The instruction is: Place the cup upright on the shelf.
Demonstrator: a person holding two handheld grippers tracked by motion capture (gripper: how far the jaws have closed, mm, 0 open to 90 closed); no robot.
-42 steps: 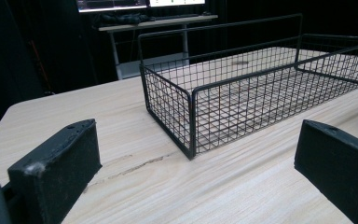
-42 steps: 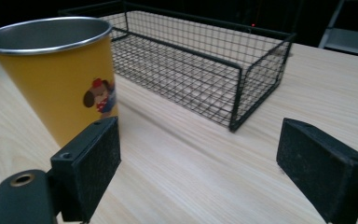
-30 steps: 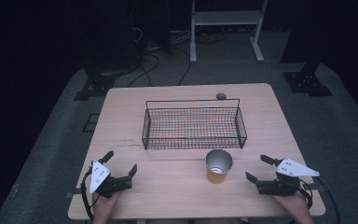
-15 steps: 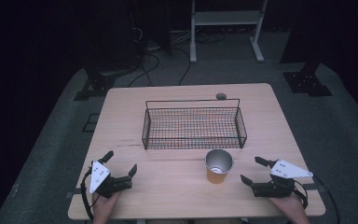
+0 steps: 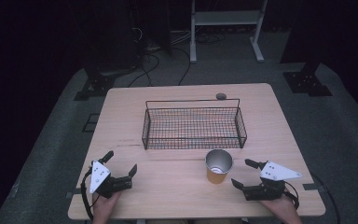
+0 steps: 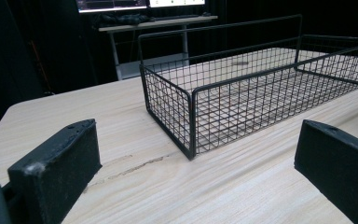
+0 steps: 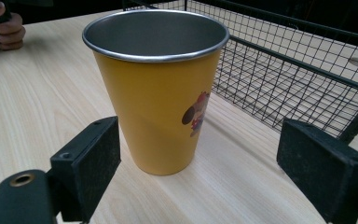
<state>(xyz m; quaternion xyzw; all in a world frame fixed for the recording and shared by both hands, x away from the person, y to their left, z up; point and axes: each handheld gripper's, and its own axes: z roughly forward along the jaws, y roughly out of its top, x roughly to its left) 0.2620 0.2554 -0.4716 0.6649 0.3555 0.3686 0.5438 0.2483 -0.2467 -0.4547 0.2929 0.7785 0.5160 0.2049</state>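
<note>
Right gripper (image 5: 245, 174) lined up on the yellow cup (image 5: 218, 166)

Jaws spread wide, cup upright just ahead of them beside the wire basket (image 5: 194, 126), likely for a side grasp; left gripper (image 5: 120, 162) rests open, apart.

Your table is lit, its surroundings dark.
Beyond your fingers, the cup (image 7: 156, 88) is sharp, its rim faintly glinting; shadows stay soft.
</note>
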